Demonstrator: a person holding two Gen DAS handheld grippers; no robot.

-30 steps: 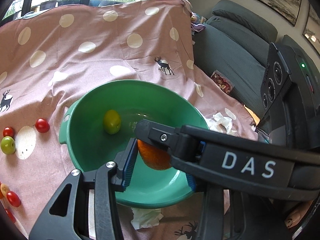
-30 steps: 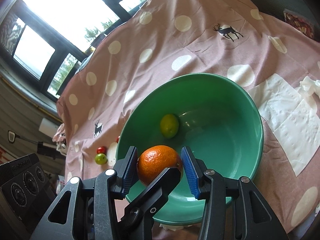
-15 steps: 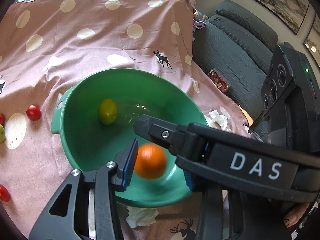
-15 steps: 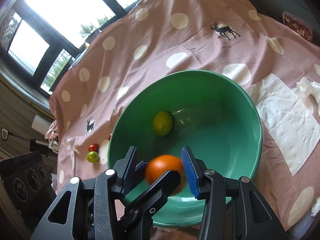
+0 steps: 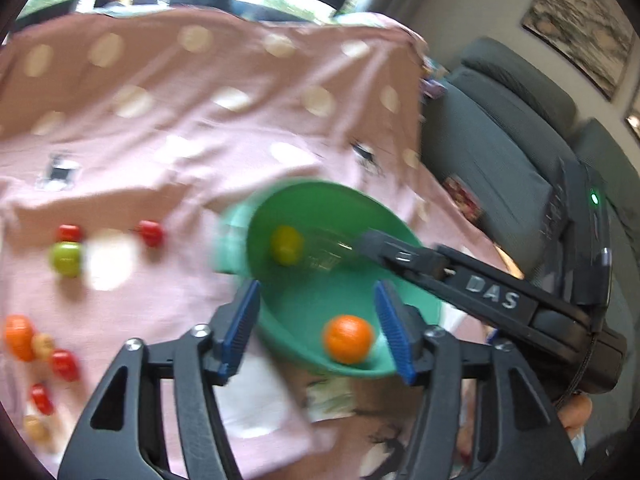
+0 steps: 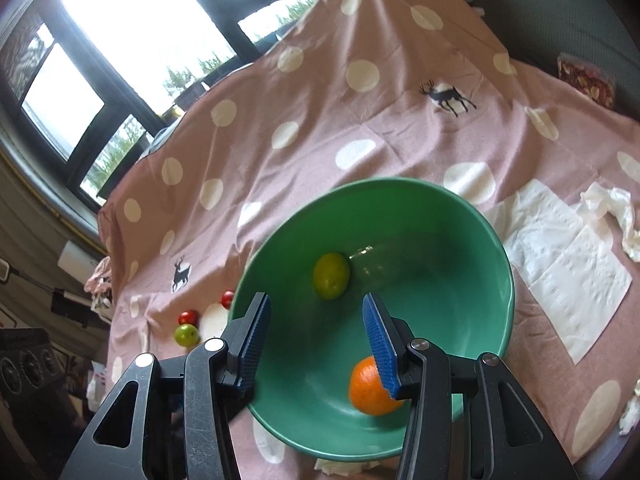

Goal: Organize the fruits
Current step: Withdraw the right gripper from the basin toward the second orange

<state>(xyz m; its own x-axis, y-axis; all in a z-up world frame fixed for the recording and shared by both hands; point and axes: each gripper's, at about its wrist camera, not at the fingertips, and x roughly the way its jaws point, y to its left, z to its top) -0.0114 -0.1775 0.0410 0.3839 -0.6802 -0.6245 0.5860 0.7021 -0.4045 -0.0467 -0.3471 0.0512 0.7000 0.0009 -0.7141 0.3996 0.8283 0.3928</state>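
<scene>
The orange [image 6: 372,390] lay loose in the green bowl [image 6: 496,248] by its near wall, a lime [image 6: 331,275] farther in. The left gripper [image 5: 316,326] was opening with nothing between its pads, and the right gripper [image 6: 316,336] stood part open, empty. Small fruits [image 5: 66,258] lay near the cloth's [image 5: 240,92] left edge.

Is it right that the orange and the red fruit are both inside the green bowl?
Not quite: the fruit beside the orange in the green bowl is yellow-green, not red. The right wrist view shows it; both are indeed inside.
</scene>
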